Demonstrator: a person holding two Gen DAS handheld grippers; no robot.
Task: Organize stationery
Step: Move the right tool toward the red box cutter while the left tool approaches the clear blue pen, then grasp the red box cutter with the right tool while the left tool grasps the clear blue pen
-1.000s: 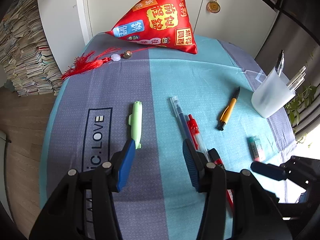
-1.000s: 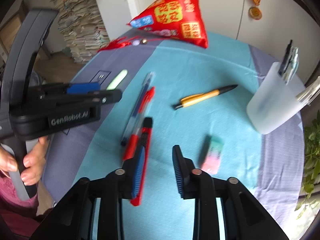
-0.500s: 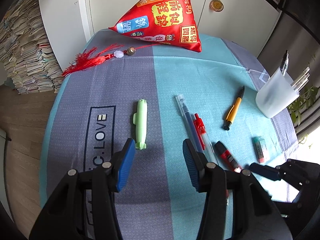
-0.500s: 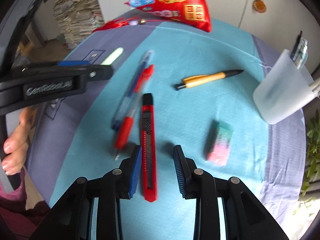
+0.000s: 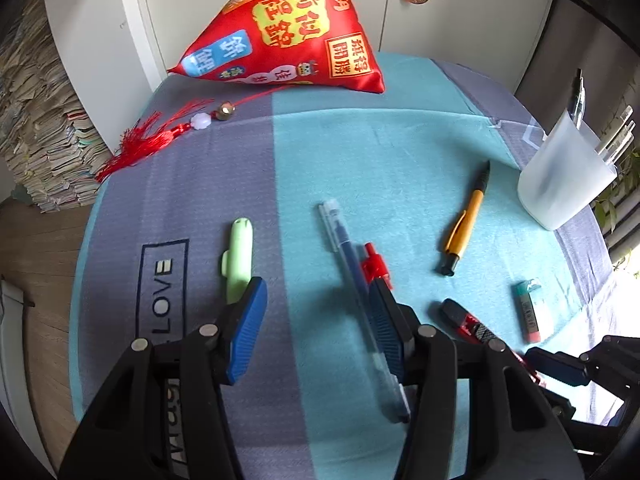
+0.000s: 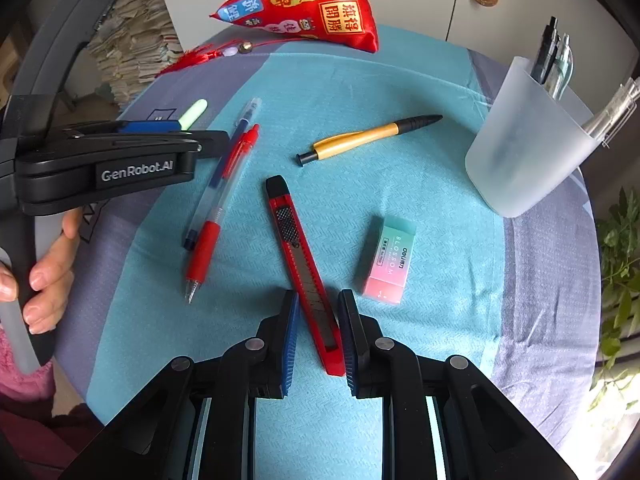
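On the blue cloth lie a green highlighter (image 5: 239, 256), a blue pen (image 5: 348, 260), a red pen (image 6: 216, 216), an orange pen (image 6: 360, 136), a red utility knife (image 6: 296, 240) and a pink-green eraser (image 6: 390, 262). A frosted cup (image 6: 524, 152) holding several pens stands at the right. My left gripper (image 5: 316, 292) hovers open between the highlighter and the blue pen, its jaws opening, gripping nothing. My right gripper (image 6: 320, 296) straddles the knife's near end. Its jaws are closing, with a gap still on the left pad's side.
A red pyramid cushion (image 5: 288, 28) with a tassel (image 5: 152, 140) sits at the table's far edge. A hand (image 6: 44, 276) holds the left gripper's handle. Stacked papers (image 5: 36, 128) stand on the floor at the left, and a plant (image 6: 616, 264) at the right.
Both grippers have sunk closer to the cloth. The knife, first under the right gripper's left finger, now lies centred between its narrower jaws. The left jaws stand slightly wider.
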